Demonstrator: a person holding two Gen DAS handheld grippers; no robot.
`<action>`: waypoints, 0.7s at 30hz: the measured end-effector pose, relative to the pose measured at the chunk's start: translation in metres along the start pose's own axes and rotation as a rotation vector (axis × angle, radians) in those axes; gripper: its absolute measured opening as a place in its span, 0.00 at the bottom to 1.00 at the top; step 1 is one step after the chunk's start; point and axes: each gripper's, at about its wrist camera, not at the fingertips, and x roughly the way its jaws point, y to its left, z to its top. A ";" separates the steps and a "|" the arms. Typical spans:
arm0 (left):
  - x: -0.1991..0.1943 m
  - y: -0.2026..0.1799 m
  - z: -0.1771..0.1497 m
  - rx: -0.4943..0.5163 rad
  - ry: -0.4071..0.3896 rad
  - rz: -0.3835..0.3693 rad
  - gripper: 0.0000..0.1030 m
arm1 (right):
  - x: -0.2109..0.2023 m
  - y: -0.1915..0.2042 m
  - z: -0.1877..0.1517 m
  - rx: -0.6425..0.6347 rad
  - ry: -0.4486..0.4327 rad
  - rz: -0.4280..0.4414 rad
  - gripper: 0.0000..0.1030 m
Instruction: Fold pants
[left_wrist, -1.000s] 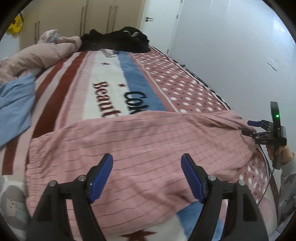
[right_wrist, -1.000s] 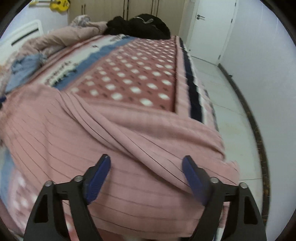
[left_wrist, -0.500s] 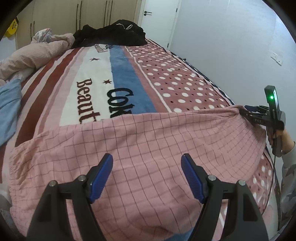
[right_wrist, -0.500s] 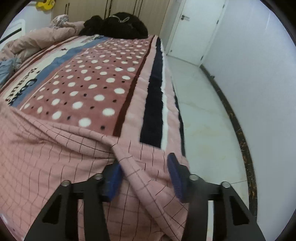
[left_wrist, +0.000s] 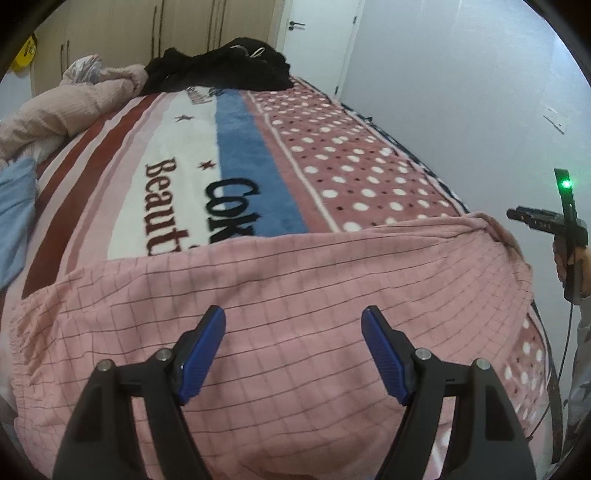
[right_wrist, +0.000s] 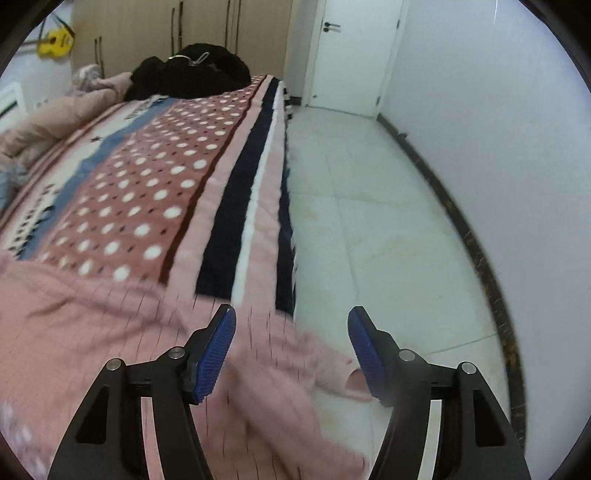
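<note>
The pink checked pants (left_wrist: 295, 295) lie spread across the near end of the bed, waistband at the left. My left gripper (left_wrist: 293, 332) is open and empty above their middle. My right gripper (right_wrist: 291, 334) is open and empty above the pants' cuff end (right_wrist: 258, 369), which hangs over the bed's right edge. In the left wrist view the right gripper (left_wrist: 532, 218) hovers just off the pants' far right corner, apart from the cloth.
A patterned blanket (left_wrist: 240, 166) covers the bed. A black clothes heap (left_wrist: 221, 70), a pink quilt (left_wrist: 55, 114) and a blue garment (left_wrist: 14, 221) lie at the far and left sides. Tiled floor (right_wrist: 369, 221) and a white wall run along the bed's right.
My right gripper closed on the pants' right corner, pulled it out flat, then opened and let go, lifting away. The pants now lie smoother. The left gripper stayed open.
</note>
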 end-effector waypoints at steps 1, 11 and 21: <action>-0.002 -0.005 0.000 0.008 -0.002 -0.004 0.70 | -0.003 -0.001 -0.006 -0.007 0.010 0.017 0.59; -0.002 -0.038 -0.002 0.043 0.019 -0.012 0.70 | 0.020 -0.018 -0.070 0.092 0.049 0.141 0.31; 0.013 -0.032 0.008 0.015 0.024 0.027 0.70 | 0.036 -0.048 -0.025 0.145 -0.015 0.066 0.06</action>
